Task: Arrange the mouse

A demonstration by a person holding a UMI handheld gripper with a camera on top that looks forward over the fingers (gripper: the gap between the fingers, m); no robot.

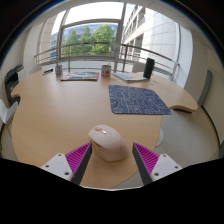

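A pale pink-white mouse [107, 141] rests on the light wooden table [60, 110], between my fingertips. My gripper [110, 160] is open, with one magenta-padded finger at each side of the mouse and a small gap on the right side. A dark patterned mouse mat [140, 99] lies flat on the table beyond the mouse, off to the right, with bare table between the two.
At the table's far edge lie a flat dark item [80, 74], a cup [105, 70], papers [128, 74] and a dark upright box [149, 67]. A chair [12, 82] stands at the left. Windows and a railing lie behind.
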